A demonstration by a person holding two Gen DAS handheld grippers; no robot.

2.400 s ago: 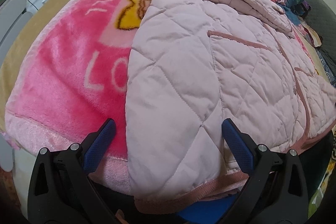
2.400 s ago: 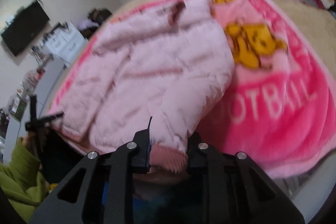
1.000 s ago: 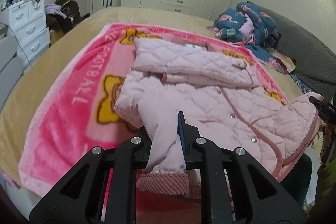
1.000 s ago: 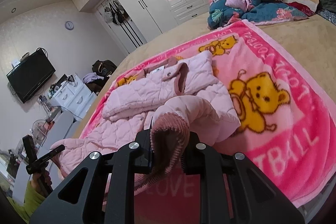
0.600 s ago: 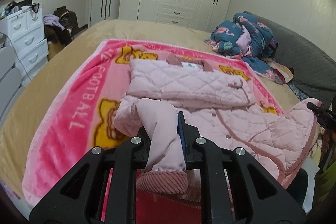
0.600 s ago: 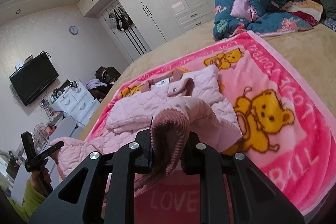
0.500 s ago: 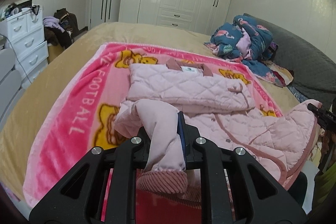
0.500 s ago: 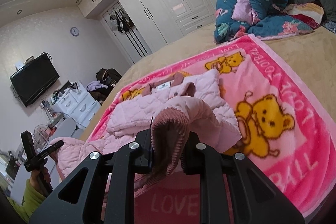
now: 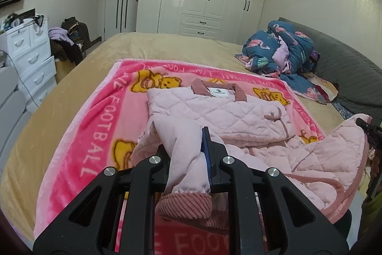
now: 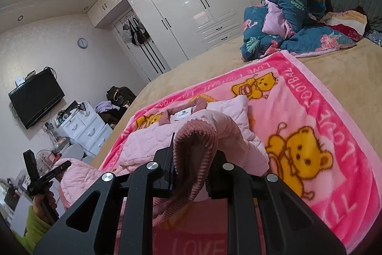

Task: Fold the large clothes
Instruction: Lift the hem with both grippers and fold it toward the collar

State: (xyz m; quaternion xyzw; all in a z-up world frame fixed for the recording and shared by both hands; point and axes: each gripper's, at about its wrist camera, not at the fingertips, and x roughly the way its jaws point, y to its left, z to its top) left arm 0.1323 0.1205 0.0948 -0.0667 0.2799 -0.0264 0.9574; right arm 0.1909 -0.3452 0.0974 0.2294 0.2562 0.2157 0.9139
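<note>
The pink quilted jacket (image 9: 222, 116) lay on the pink blanket (image 9: 95, 135) spread over the bed (image 9: 167, 44), collar at the far end. Its upper part was already folded into a flat band across the chest, with the label showing at the neck. The left gripper (image 9: 188, 159) had its jaws clamped on the jacket's left lower corner, just above a ribbed cuff (image 9: 183, 204), and the right gripper (image 10: 193, 171) had its jaws clamped on the other lower corner, where a second ribbed cuff (image 10: 195, 149) draped over them. Both ends were held up off the blanket, so the hem sagged between the 2 grippers. By my reading, the bottom half had yet to be carried up over the folded top and laid flat; that fold, and any final halving, remained.
</note>
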